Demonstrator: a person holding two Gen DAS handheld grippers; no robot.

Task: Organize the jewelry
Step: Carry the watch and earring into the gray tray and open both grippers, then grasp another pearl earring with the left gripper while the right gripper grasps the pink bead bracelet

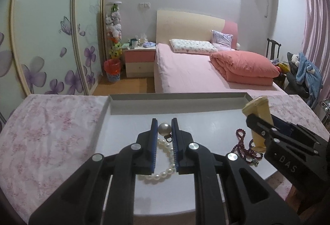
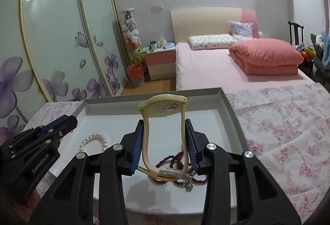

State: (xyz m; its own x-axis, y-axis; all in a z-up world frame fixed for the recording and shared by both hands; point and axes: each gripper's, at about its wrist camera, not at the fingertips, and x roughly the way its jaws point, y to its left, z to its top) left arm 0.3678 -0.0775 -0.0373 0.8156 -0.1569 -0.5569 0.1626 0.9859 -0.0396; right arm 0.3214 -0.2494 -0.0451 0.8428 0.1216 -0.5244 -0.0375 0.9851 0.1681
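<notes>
Black linkages fill the bottom of each wrist view; between them the left gripper [image 1: 164,129] is closed narrowly on a large pearl bead [image 1: 164,129] with a small metal ring at its base, blue pads pressing it from both sides; below and behind it, a white pearl bracelet [image 1: 163,165] lies on the tray floor, seen between the fingers; whether bead and bracelet are joined I cannot tell. Over to the right, the right gripper [image 2: 164,138] is clamped at a middling width on the strap of a cream wristwatch [image 2: 164,121], its face held upright above the fingertips and its buckle end hanging low near a dark red bead necklace [image 2: 177,167] with a small metal charm, which rests in the tray. Both pieces sit in a shallow grey tray [image 1: 177,104], on a pink floral cloth [image 1: 47,134]; beyond stands a bed [image 1: 191,72] with pink sheet, pillows and a folded coral quilt [image 1: 243,68].
</notes>
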